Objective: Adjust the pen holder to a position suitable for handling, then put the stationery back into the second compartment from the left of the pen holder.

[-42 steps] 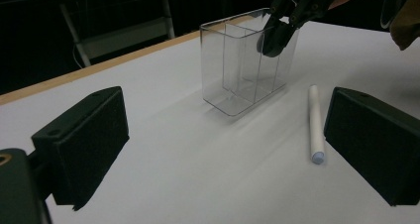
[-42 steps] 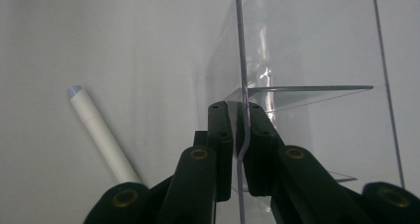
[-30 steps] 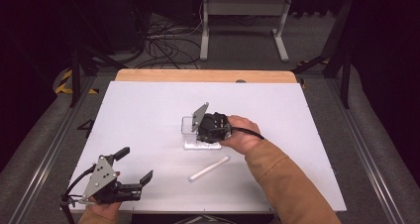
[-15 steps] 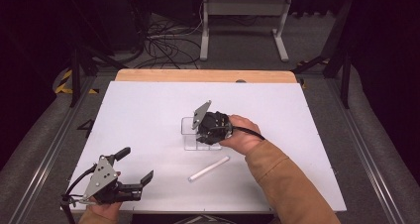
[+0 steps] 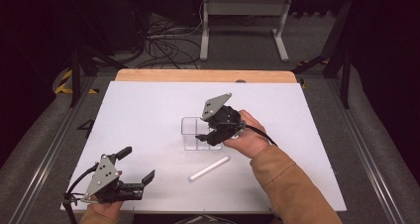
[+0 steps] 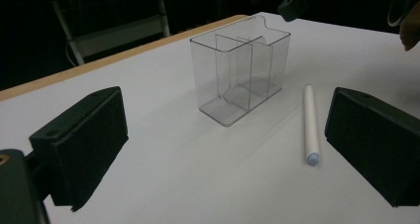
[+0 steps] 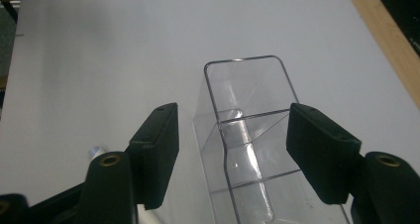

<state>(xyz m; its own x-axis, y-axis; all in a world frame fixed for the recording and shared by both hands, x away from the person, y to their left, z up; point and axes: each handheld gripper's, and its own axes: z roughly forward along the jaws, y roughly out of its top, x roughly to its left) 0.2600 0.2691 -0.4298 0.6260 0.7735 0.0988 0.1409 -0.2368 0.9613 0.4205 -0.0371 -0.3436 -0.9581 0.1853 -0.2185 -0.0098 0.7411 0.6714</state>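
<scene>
1. Organizer (image 5: pixel 197 133), one, clear plastic with inner dividers, stood upright near the middle of the white table (image 5: pixel 148 110). Compartments counted in the left gripper view (image 6: pixel 240 73): at least three; exact count unclear through the transparent walls.
2. Marker (image 5: pixel 208 169), one, white, lay flat on the table just beside the organizer, on the person's side, apart from it. Also seen in the left gripper view (image 6: pixel 310 122).
3. Grippers, two. Right gripper (image 5: pixel 208 135) sat over the organizer's right end; its jaws had just been opening. In the right gripper view the pads stood clear of the organizer (image 7: pixel 247 135) walls on both sides, nothing clamped.
4. Left gripper (image 5: pixel 136 167) rested at the near left corner of the table, jaws spread wide, nothing between them, well apart from the organizer and marker.
5. Hidden or cut off: the right gripper and hand covered part of the organizer's right end in the high view. In the right gripper view the marker (image 7: pixel 96 152) showed as a tip behind the left jaw, the rest hidden. The organizer's lower edge ran out of that frame.
6. Surroundings: a wooden strip (image 5: pixel 205 76) along the table's far edge; beyond it, a grey metal stand (image 5: pixel 242 23) and a tangle of cables (image 5: pixel 163 43) on the dark floor. Nothing lay between the left gripper and the organizer.
</scene>
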